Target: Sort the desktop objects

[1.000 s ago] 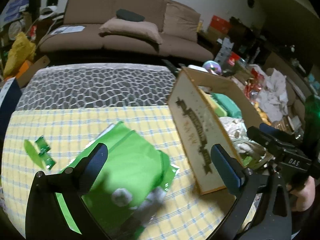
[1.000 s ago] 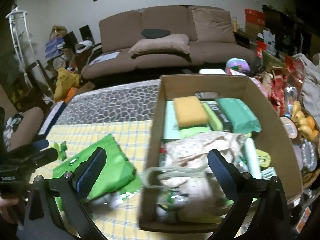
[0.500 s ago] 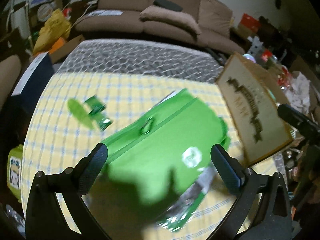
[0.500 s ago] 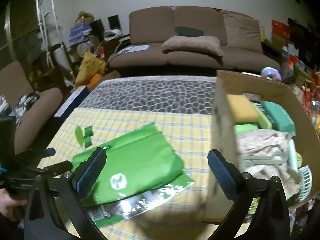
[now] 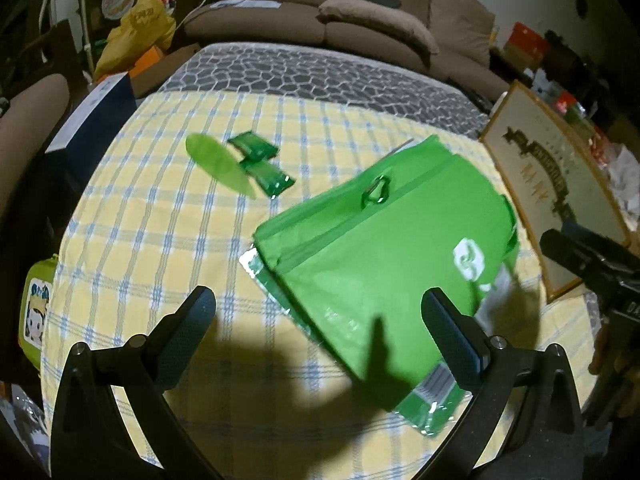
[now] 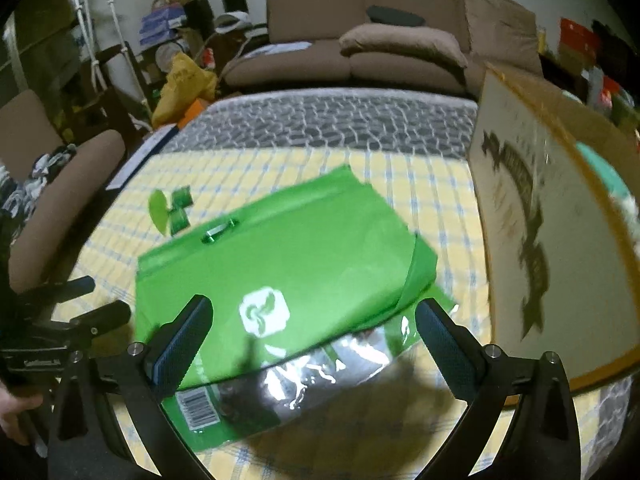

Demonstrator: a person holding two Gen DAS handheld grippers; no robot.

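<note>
Green fabric fills the left wrist view: a flat green bag [image 5: 384, 248] with a white logo lies on the yellow checked table [image 5: 160, 248], ahead of the left gripper [image 5: 318, 328] and reaching toward its right-hand finger. The jaws stand wide apart and hold nothing. Under the bag lies a green and silver foil packet [image 5: 430, 408], whose corner shows just beside the right-hand finger. Farther ahead and to the left of the jaws, well apart from the bag, lie a light green leaf-shaped piece [image 5: 218, 166] and small dark green sachets [image 5: 260, 164], touching one another. A cardboard box [image 5: 552, 188] stands to the right of the jaws; only its printed outer wall shows here, so its contents cannot be told. The right gripper [image 5: 588, 256] comes in at the right edge.

From the right wrist view, the right gripper [image 6: 314, 338] is likewise spread wide and empty, with the green bag [image 6: 280, 256] straight ahead, its near edge between the fingers. The foil packet [image 6: 280, 384] sticks out from under the bag, close between the jaws, barcode toward the left-hand finger. The box [image 6: 536, 240] rises just right of the jaws; a blurred teal item [image 6: 604, 172] shows inside, over its rim. The leaf-shaped piece [image 6: 158, 210] and sachets [image 6: 180, 210] lie far ahead to the left. The left gripper [image 6: 80, 308] shows at the left edge.
</note>
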